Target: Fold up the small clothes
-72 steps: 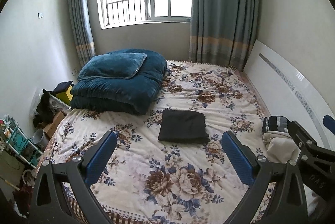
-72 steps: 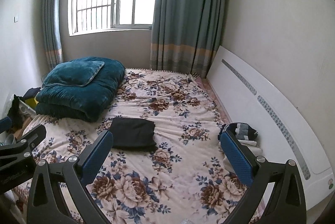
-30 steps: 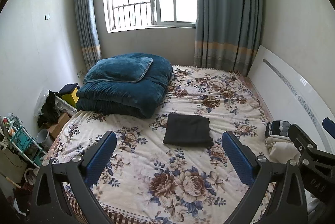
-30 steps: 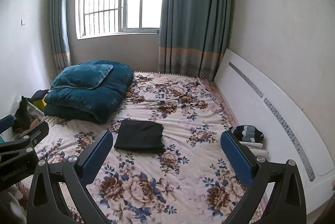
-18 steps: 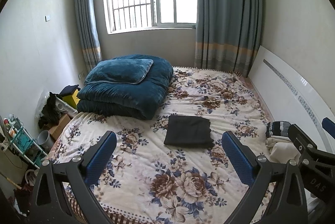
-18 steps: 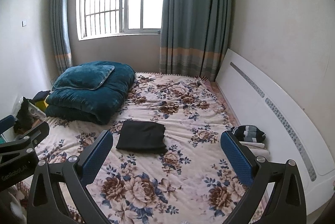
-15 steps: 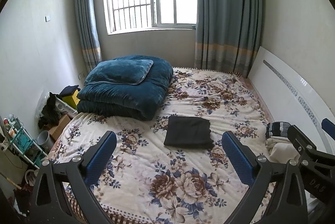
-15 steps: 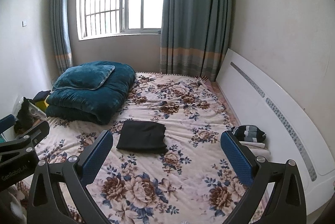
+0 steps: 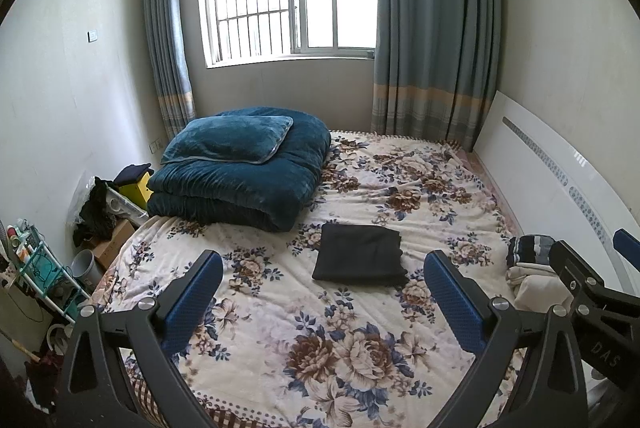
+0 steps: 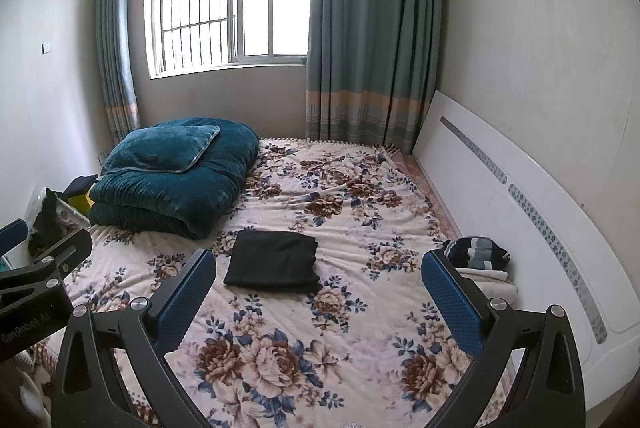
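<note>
Mid-frame on the bed, a folded black garment is seen; left gripper and right gripper are held wide, empty; lower-right pile is possibly unfolded clothes.

Looked down on a floral bedspread with a folded black garment lying flat mid-bed. Held the left gripper wide open above it, empty. Showed a folded teal quilt beyond.

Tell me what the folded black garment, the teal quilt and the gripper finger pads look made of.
Black garment: matte soft fabric, likely knit cotton; no sheen, limp edges.
Teal quilt: plush velvety fleece; shiny, ribbed pile.
Finger pads of the right hand-held gripper: blue, dimpled, probably rubber or textured plastic.
</note>
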Available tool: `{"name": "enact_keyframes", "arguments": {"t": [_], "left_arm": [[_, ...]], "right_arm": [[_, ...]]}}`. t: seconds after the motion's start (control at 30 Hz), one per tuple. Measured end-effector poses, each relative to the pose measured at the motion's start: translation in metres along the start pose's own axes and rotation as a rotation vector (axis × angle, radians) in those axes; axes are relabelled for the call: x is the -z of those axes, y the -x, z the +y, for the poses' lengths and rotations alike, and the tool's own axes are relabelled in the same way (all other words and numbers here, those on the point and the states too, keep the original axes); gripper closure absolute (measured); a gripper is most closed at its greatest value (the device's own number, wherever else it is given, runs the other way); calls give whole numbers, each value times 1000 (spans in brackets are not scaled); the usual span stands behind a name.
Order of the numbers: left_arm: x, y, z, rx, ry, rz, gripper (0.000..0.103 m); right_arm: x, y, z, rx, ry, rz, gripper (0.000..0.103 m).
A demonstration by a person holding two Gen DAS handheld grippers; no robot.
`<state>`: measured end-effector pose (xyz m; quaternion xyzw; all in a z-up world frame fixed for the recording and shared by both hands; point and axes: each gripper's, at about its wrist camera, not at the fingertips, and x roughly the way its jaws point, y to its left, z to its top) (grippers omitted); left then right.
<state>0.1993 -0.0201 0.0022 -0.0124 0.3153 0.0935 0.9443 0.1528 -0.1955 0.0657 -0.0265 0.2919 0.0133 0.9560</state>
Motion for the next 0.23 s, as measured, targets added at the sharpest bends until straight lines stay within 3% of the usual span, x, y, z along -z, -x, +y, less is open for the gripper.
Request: {"name": "enact_keyframes", "arguments": {"t": [0.23], "left_arm": [[-7, 1, 2, 1, -1, -3, 0]], "right_arm": [[1, -1, 2, -2, -2, 0, 0]]}}
